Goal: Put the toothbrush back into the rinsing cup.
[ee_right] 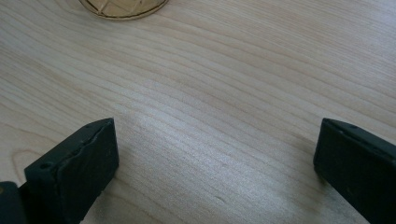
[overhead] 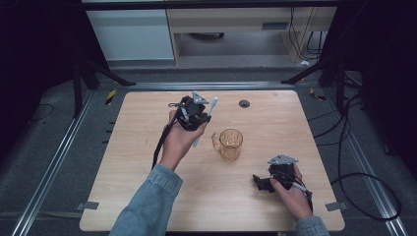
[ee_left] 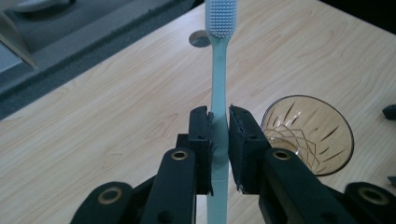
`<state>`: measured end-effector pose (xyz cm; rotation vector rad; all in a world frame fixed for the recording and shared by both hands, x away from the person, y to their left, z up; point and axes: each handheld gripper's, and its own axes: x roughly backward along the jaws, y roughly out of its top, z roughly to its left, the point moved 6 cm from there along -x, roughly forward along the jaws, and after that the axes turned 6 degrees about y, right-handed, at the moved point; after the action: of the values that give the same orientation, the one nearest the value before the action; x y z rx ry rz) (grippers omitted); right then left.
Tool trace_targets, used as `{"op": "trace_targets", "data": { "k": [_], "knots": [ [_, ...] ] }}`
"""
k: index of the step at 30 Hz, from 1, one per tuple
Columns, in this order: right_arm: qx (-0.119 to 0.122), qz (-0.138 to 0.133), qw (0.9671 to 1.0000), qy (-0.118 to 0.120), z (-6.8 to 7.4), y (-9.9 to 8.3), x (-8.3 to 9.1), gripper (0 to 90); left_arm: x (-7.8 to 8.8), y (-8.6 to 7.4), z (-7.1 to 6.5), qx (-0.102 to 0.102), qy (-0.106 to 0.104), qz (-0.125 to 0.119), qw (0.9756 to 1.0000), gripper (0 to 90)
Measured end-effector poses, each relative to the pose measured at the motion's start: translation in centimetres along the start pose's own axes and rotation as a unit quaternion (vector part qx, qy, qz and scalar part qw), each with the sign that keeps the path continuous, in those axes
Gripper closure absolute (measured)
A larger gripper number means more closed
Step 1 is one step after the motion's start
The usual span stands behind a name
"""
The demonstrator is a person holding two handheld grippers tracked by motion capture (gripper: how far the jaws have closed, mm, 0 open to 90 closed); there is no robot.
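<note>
Between the left claw pads, the toothbrush is pinched mid-handle, long axis running straight out ahead, bristles far end. Amber cup sits just right of that claw, lower. Right claw gapes wide, empty, over the worktop.

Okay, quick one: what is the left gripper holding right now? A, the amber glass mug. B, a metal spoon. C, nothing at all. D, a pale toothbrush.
D: in the left gripper view the left gripper has its jaws closed on the handle of the pale toothbrush, bristles pointing away, while the amber glass mug stands free on the table beside it.
</note>
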<state>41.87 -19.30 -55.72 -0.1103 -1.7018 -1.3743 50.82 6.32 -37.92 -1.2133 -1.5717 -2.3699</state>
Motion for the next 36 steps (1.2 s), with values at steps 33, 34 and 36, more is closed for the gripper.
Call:
{"op": "trace_targets", "data": {
  "k": [33, 34, 36],
  "knots": [
    [-0.004, 0.000, 1.0000, 0.001, 0.1, 0.0, 0.0, 0.4, 1.7, 0.2, -1.3, 0.043, 0.038, -0.171, 0.9835, 79.1],
    [-0.003, 0.000, 1.0000, 0.001, 0.1, 0.0, 0.0, 0.4, 1.7, 0.2, -1.4, 0.042, 0.039, -0.172, 0.9834, 79.1],
    [-0.003, 0.000, 1.0000, 0.001, 0.1, 0.0, 0.0, 0.4, 1.8, 0.2, -1.5, 0.038, 0.044, -0.181, 0.9817, 79.1]
  ]
}}
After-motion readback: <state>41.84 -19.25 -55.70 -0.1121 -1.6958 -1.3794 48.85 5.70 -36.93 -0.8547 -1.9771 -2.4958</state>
